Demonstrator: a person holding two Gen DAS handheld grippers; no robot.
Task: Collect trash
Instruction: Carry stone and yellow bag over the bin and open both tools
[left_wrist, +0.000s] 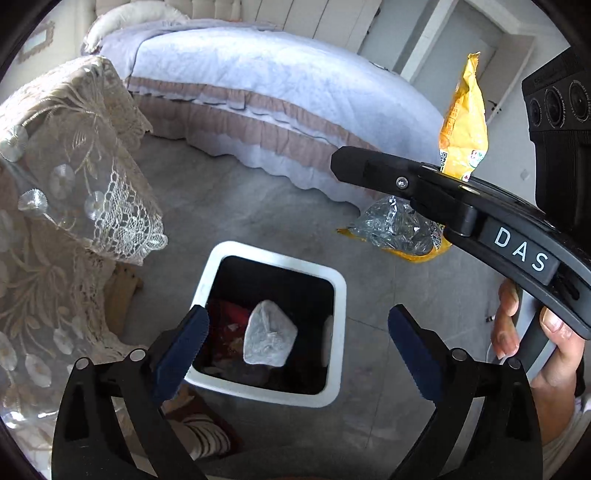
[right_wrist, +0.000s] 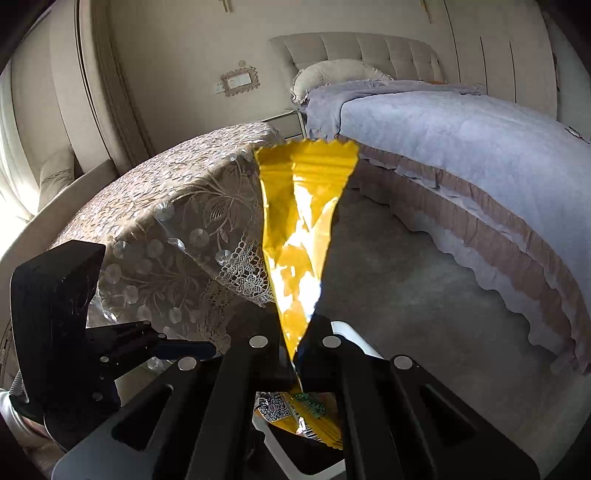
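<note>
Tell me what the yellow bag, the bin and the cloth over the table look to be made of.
Yellow bag: probably metallised plastic film; glossy, creased, silvery inside, zigzag-cut end.
Bin: likely moulded plastic; smooth white rim with rounded corners, dark interior.
Cloth: lace-like beige fabric with openwork edging and shiny round discs; its fibre cannot be told.

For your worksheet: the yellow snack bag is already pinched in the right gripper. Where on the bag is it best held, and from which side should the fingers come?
Grip the yellow snack bag at its pinched, narrow middle, where the right gripper is shut on it now. There the foil is flattened thin, so the fingers close fully from either flat face. Its wide crimped end flares free above, and its crumpled lower part hangs beside the white bin.
</note>
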